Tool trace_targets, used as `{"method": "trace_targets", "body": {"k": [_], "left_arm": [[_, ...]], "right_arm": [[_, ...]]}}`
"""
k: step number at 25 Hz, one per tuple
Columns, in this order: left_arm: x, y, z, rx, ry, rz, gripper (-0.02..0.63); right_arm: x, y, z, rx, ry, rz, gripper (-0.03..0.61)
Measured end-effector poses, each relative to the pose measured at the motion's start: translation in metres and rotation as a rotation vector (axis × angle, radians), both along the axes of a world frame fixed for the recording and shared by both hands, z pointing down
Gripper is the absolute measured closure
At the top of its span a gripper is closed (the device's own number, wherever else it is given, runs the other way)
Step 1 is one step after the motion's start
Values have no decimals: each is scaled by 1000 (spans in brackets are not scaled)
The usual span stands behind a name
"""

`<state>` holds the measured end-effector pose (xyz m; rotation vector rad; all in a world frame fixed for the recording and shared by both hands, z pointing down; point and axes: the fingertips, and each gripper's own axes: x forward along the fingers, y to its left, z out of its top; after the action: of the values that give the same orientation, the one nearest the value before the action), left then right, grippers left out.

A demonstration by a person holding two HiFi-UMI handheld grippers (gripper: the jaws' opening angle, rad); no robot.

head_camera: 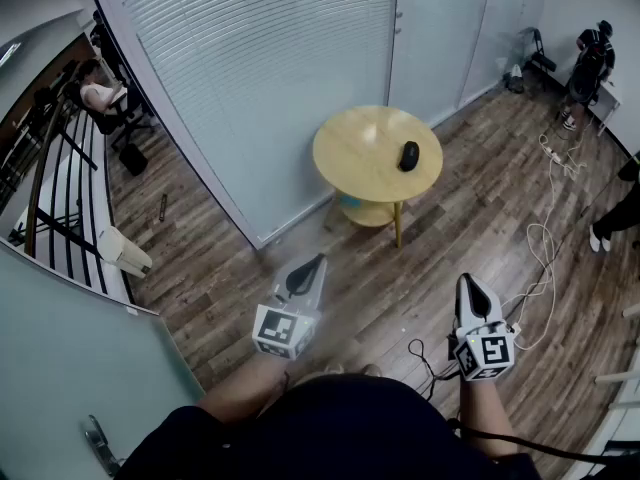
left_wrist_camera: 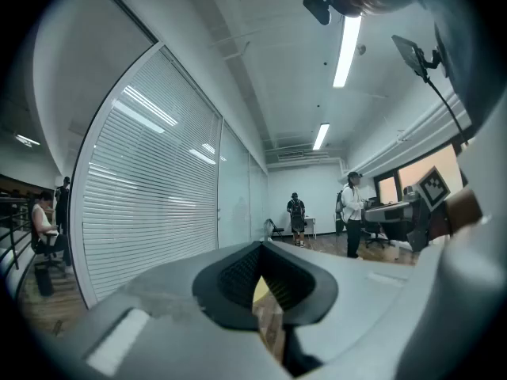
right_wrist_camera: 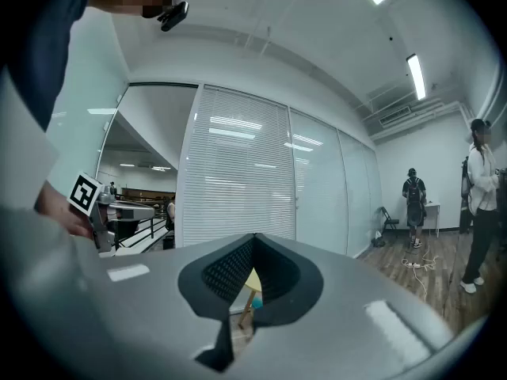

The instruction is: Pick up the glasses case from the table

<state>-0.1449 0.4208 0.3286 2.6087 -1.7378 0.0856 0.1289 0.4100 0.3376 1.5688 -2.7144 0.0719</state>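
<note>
Nearest the lens, the left gripper (head_camera: 307, 268) at seven o'clock and right gripper (head_camera: 470, 288) at five are clenched on nothing, well apart from the glasses case (head_camera: 409, 155) on the round table (head_camera: 355, 153) at twelve: the approach step, I judge, needing a walk forward and parted jaws.

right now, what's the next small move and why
Probably walk forward toward the round table: the glasses case lies on it, well beyond the left gripper and the right gripper, both shut and empty.
</note>
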Motion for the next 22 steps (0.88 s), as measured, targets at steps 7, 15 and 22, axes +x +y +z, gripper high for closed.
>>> {"method": "trace_targets", "body": {"k": [7,15,22], "left_arm": [[22,-24,4,18,-77,53,611],[65,-53,12,9,-82,74,611],[93,-89,22,14,-80,77,611]], "right_arm": [[20,-13,11,-39,-12,29,571],[78,-32,8,15,-51,134,571],[83,-76,24,6,-17,89,571]]}}
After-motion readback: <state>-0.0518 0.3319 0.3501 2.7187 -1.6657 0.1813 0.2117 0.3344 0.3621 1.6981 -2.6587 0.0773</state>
